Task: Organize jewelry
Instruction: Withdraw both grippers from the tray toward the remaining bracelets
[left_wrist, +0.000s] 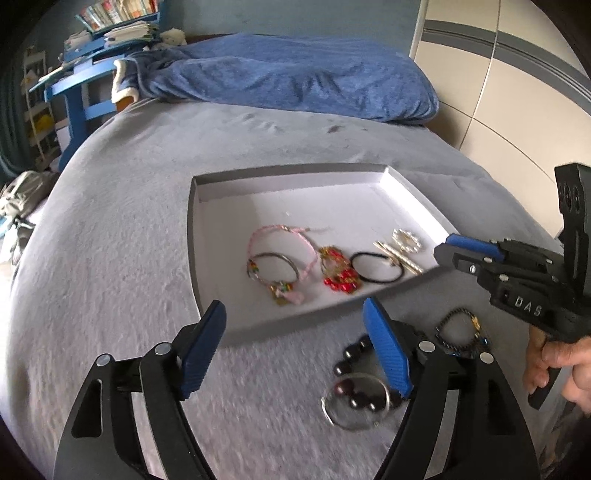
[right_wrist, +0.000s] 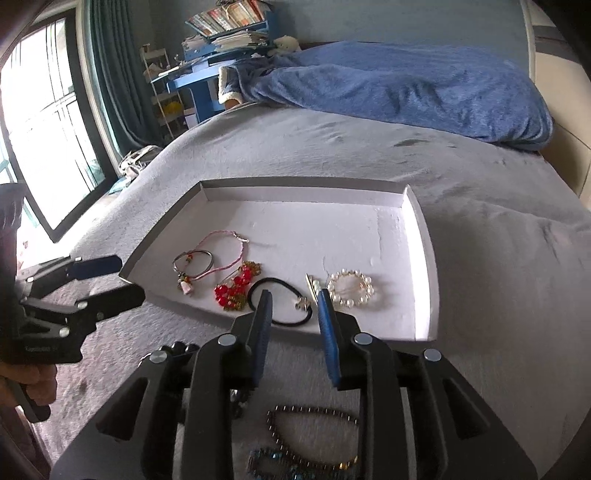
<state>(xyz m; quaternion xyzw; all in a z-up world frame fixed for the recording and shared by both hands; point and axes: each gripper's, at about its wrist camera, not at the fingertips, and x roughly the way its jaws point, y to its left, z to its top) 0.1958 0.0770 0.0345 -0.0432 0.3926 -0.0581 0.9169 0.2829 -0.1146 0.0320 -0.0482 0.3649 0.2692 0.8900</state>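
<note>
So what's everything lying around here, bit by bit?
Box lid tray: one, white inside with grey rim, on the bed.
Pink cord bracelet: one, pink, in the tray.
Red bead piece: one, red and gold, in the tray.
Black hair tie: one, black, in the tray.
Pearl ring bracelet: one, white, in the tray.
Dark bead bracelet: one, black, on the bed, outside the tray.
Blanket: one, blue, far end of the bed.
Left gripper: one, black with blue pads, open.
Right gripper: one, same colours, open.
</note>
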